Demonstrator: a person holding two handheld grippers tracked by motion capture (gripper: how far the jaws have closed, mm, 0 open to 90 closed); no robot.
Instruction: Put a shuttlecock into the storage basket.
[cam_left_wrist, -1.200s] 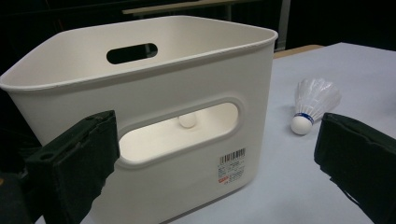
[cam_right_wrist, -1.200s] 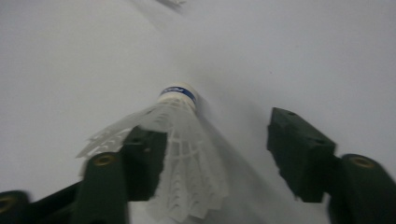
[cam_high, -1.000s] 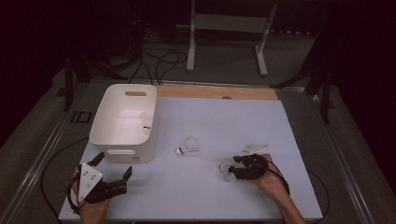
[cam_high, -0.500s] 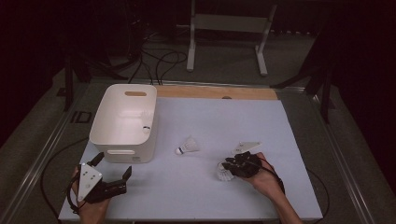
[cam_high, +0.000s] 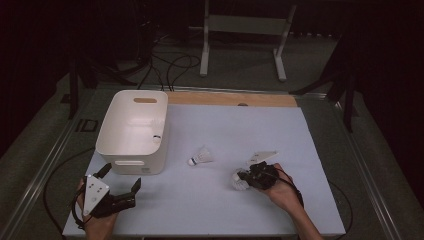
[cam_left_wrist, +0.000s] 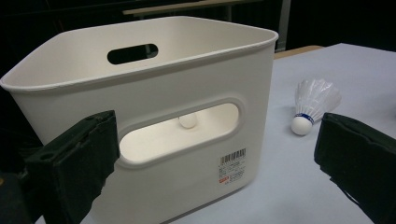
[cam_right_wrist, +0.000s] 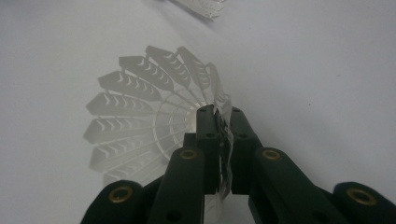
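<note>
On table: right hand-held gripper (cam_right_wrist: 219, 122) clamped on shuttlecock (cam_right_wrist: 140, 116) skirt; left hand-held gripper (cam_left_wrist: 210, 154) spread apart.

Bin (cam_high: 131, 131) on the table's (cam_high: 300, 145) left side, a small ball (cam_left_wrist: 187, 121) inside it | one shuttlecock (cam_high: 200, 157) lying just right of the bin | second shuttlecock (cam_high: 240, 181) further right and nearer, at the right gripper (cam_high: 248, 176) | left gripper (cam_high: 121, 183) before the bin.
</note>
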